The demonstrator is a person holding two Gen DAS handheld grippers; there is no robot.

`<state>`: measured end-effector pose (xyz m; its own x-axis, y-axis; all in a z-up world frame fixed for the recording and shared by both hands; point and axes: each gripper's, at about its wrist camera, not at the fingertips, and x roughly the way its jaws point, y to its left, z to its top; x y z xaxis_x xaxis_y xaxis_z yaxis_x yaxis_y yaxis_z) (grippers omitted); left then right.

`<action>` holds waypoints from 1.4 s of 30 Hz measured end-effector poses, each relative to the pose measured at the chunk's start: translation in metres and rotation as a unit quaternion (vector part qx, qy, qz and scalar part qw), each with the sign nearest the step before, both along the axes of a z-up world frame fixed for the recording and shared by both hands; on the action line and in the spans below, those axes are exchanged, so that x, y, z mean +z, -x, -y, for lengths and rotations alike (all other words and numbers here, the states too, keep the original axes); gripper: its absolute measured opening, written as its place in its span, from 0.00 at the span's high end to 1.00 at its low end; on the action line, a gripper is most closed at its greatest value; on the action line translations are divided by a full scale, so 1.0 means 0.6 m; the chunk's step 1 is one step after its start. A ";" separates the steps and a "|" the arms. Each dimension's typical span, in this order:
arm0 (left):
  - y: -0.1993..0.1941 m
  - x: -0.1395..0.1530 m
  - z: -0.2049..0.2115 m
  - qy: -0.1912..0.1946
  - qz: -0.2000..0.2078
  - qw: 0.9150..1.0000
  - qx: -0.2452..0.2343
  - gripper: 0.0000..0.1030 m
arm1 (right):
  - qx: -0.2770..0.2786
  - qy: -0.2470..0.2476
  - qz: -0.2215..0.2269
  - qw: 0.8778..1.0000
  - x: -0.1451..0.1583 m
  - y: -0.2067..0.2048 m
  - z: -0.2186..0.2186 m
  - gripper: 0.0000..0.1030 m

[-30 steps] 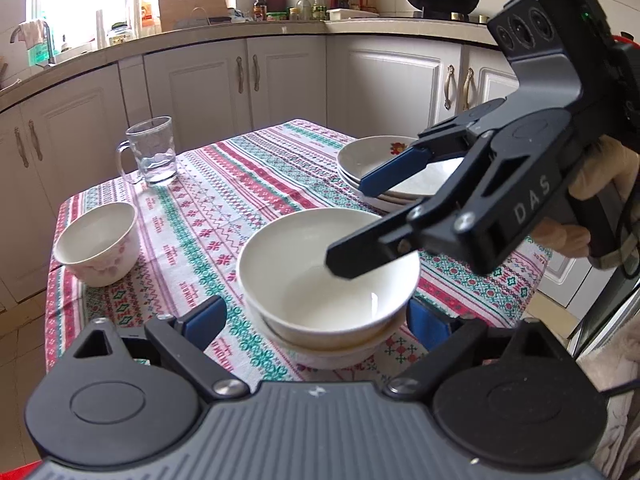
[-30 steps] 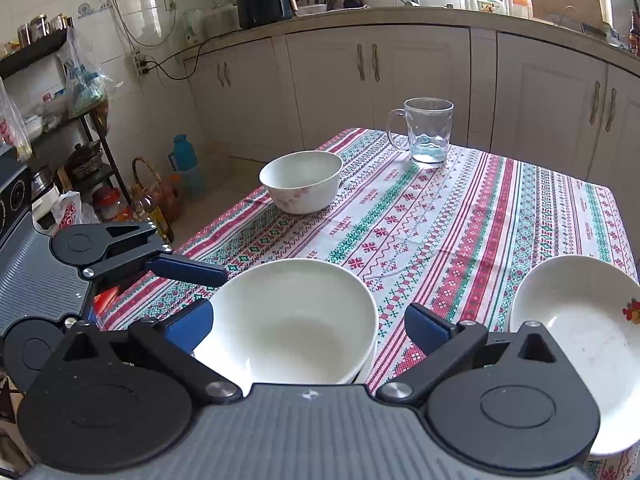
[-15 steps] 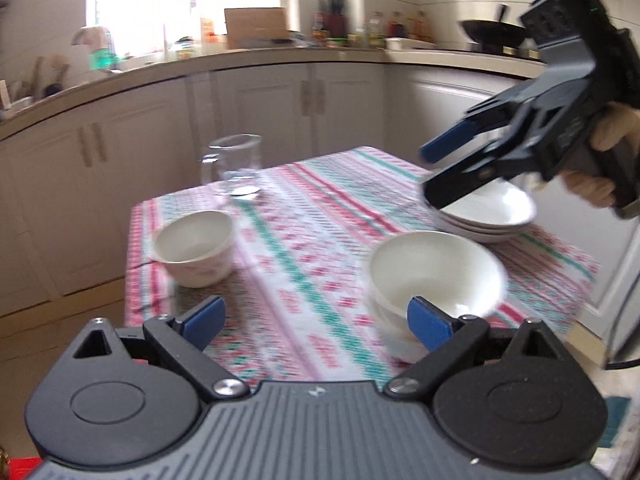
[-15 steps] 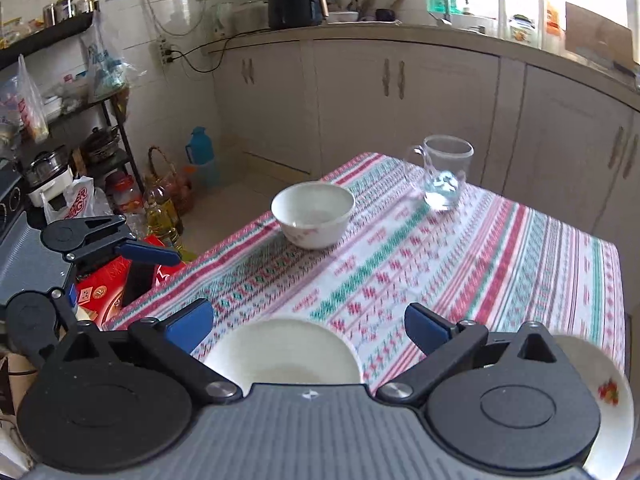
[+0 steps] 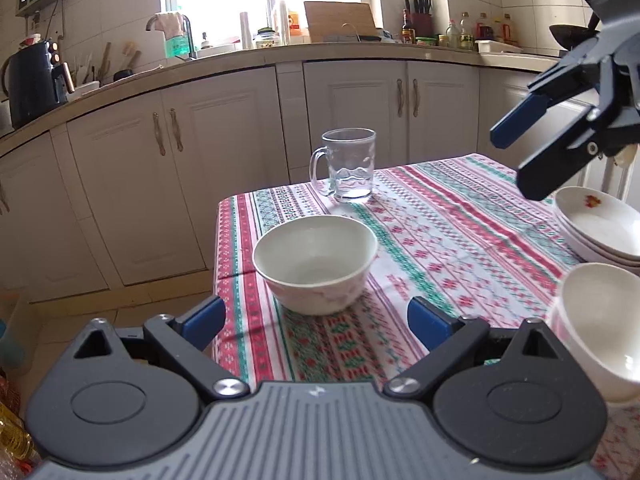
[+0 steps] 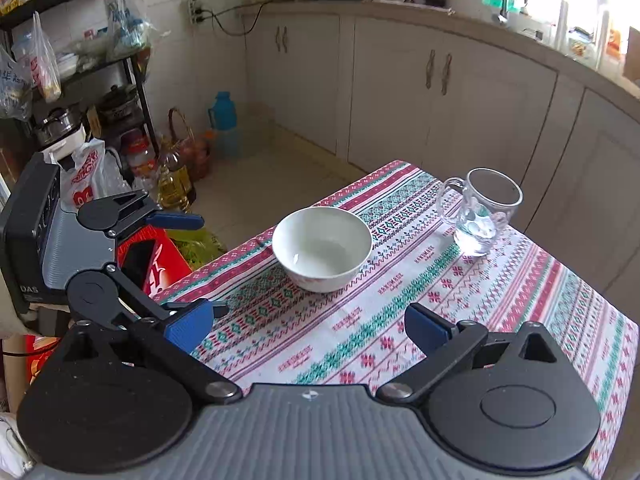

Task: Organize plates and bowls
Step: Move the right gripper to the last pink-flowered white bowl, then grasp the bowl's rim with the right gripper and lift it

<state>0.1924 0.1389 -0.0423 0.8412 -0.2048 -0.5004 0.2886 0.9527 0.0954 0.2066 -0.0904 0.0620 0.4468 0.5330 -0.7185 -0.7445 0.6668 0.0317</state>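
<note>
Fingers (image 5: 204,320) on both the left gripper (image 5: 316,316) and right gripper (image 6: 310,326) sit wide open, holding nothing, small bowl (image 5: 316,264) mid-frame on the desk (image 5: 460,232).

The right gripper (image 6: 308,324) hangs above the patterned tablecloth (image 6: 400,320) with its blue-padded jaws wide apart and nothing between them. Ahead, a white bowl (image 6: 322,248) stands upright near the table's corner, a glass mug (image 6: 482,210) well apart to its right. The left gripper (image 6: 188,264), jaws spread and empty, hovers off the table's left edge.
</note>
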 end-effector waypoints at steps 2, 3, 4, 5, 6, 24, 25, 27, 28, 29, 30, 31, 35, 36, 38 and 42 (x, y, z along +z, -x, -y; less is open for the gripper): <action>-0.018 -0.008 -0.001 0.003 -0.002 1.000 0.000 0.05 | 0.003 0.005 -0.010 1.000 -0.006 -0.025 -0.013 0.00; -0.026 -0.012 -0.003 0.005 -0.005 1.000 0.000 0.05 | 0.005 0.009 -0.014 1.000 -0.009 -0.037 -0.018 0.00; -0.036 -0.016 -0.003 0.008 -0.007 1.000 0.000 0.05 | 0.008 0.012 -0.017 1.000 -0.013 -0.050 -0.024 0.00; -0.044 -0.020 -0.004 0.011 -0.010 1.000 -0.001 0.05 | 0.010 0.015 -0.021 1.000 -0.017 -0.063 -0.030 0.00; -0.052 -0.024 -0.005 0.013 -0.012 1.000 -0.002 0.05 | 0.010 0.018 -0.025 0.999 -0.021 -0.075 -0.036 0.00; -0.117 -0.057 0.002 0.020 -0.008 0.999 -0.040 0.06 | 0.036 0.022 -0.089 0.995 -0.117 -0.222 -0.120 0.17; -0.119 -0.058 0.001 0.025 -0.011 0.999 -0.039 0.06 | 0.037 0.022 -0.090 0.995 -0.119 -0.225 -0.122 0.17; -0.125 -0.060 -0.003 0.034 -0.020 0.999 -0.037 0.07 | 0.040 0.023 -0.092 0.995 -0.123 -0.229 -0.127 0.19; -0.126 -0.060 -0.004 0.039 -0.023 0.998 -0.038 0.07 | 0.042 0.023 -0.093 0.995 -0.125 -0.230 -0.129 0.20; -0.128 -0.060 -0.005 0.042 -0.025 0.998 -0.040 0.07 | 0.044 0.022 -0.093 0.994 -0.127 -0.233 -0.131 0.20; -0.129 -0.060 -0.006 0.042 -0.026 0.998 -0.041 0.07 | 0.045 0.021 -0.095 0.994 -0.128 -0.234 -0.132 0.21; -0.129 -0.060 -0.005 0.041 -0.026 0.998 -0.043 0.08 | 0.046 0.020 -0.096 0.994 -0.130 -0.236 -0.134 0.22; -0.133 -0.061 -0.005 0.046 -0.029 0.997 -0.048 0.08 | 0.046 0.018 -0.101 0.994 -0.134 -0.239 -0.137 0.26; -0.135 -0.062 -0.006 0.049 -0.030 0.997 -0.049 0.09 | 0.047 0.018 -0.102 0.993 -0.135 -0.239 -0.138 0.27; -0.136 -0.062 -0.004 0.053 -0.032 0.997 -0.051 0.10 | 0.047 0.017 -0.104 0.993 -0.138 -0.241 -0.139 0.28; -0.138 -0.063 -0.003 0.055 -0.032 0.997 -0.052 0.11 | 0.045 0.017 -0.105 0.993 -0.139 -0.243 -0.140 0.30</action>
